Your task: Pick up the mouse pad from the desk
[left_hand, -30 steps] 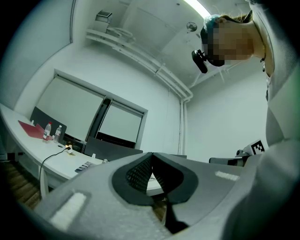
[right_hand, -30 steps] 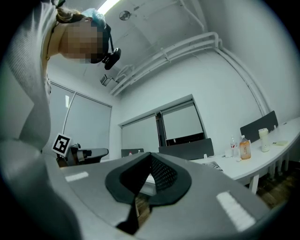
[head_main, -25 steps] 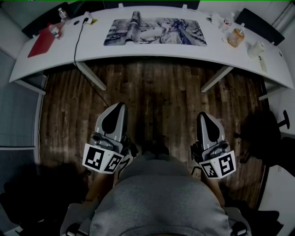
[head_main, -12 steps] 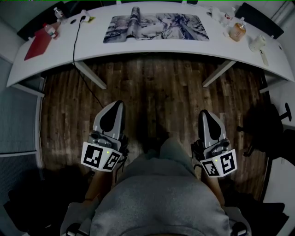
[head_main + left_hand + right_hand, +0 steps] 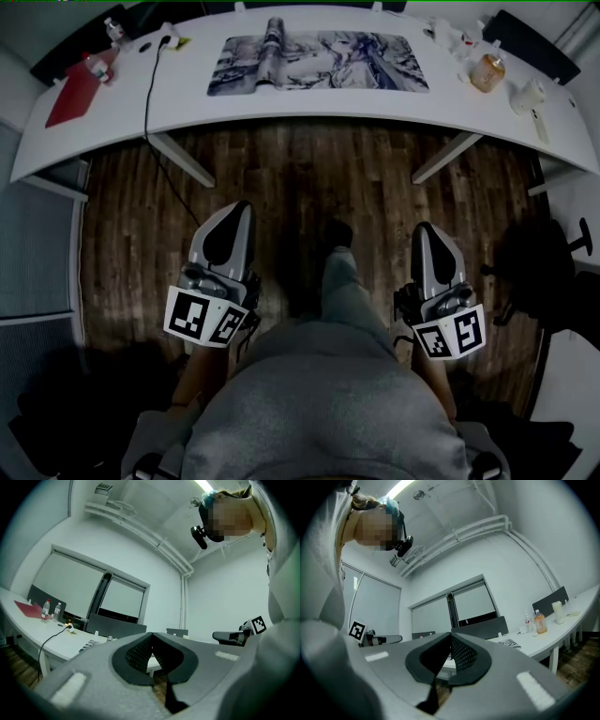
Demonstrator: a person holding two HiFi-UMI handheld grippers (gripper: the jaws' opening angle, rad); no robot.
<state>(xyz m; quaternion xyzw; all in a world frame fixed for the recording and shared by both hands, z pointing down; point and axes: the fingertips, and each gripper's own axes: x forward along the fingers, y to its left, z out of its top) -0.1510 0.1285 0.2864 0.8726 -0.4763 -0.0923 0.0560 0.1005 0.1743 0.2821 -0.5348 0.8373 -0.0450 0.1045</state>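
Head view: mouse pad [image 5: 319, 64], patterned, is laid flat at the far middle of the white tabletop [image 5: 281, 108], its long axis run left to right along the tabletop's front edge. The left gripper [image 5: 236, 208] and right gripper [image 5: 427, 228] are held over the wooden floor [image 5: 309, 178], well apart from the pad and pointed toward it. Left gripper view: jaws are seen pressed together, nothing between them; right gripper view: jaws likewise pressed together and empty.
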